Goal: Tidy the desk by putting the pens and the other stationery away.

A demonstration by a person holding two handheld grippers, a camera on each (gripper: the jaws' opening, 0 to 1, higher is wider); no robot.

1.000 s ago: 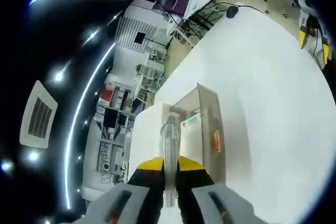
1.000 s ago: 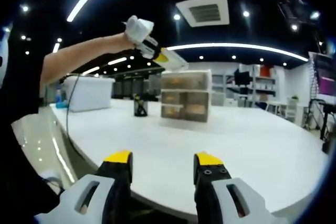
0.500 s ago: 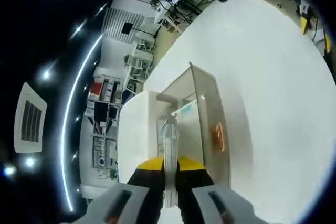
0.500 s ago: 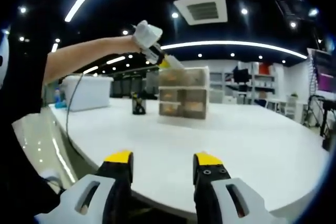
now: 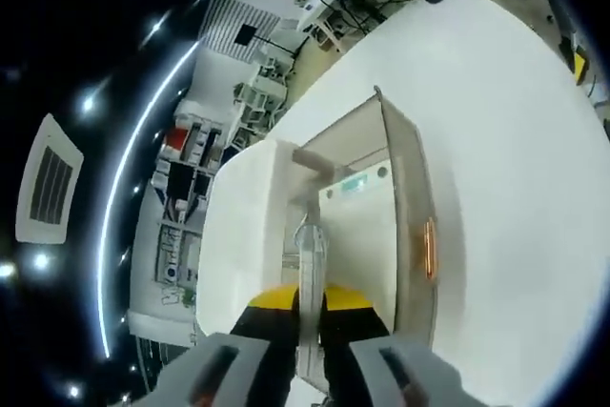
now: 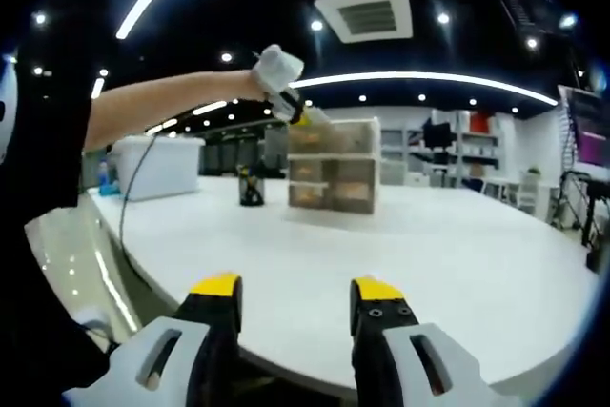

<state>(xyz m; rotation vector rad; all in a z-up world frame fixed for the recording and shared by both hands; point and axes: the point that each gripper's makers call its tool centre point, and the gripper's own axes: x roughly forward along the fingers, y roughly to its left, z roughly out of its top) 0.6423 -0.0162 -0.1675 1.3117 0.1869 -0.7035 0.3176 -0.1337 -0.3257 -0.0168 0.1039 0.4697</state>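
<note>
The left gripper (image 5: pixel 307 316) jaws clamp a silvery pen (image 5: pixel 310 274) over the translucent drawer organiser (image 5: pixel 412 226) on the white desk (image 5: pixel 515 188); the right gripper (image 6: pixel 294 304) jaws stand open.

left gripper (image 5: pixel 308 312) — pale grey moulded body, black fingers capped with yellow pads | right gripper (image 6: pixel 294 295) — same grey shells with slotted openings, black jaws tipped yellow, two small screws on the right finger | person's arm (image 6: pixel 162 102) — bare forearm, dark short sleeve at the shoulder, white-wrapped grip at the hand

txt: none legible | labels/brands: none | nums: none | signs: none
</note>
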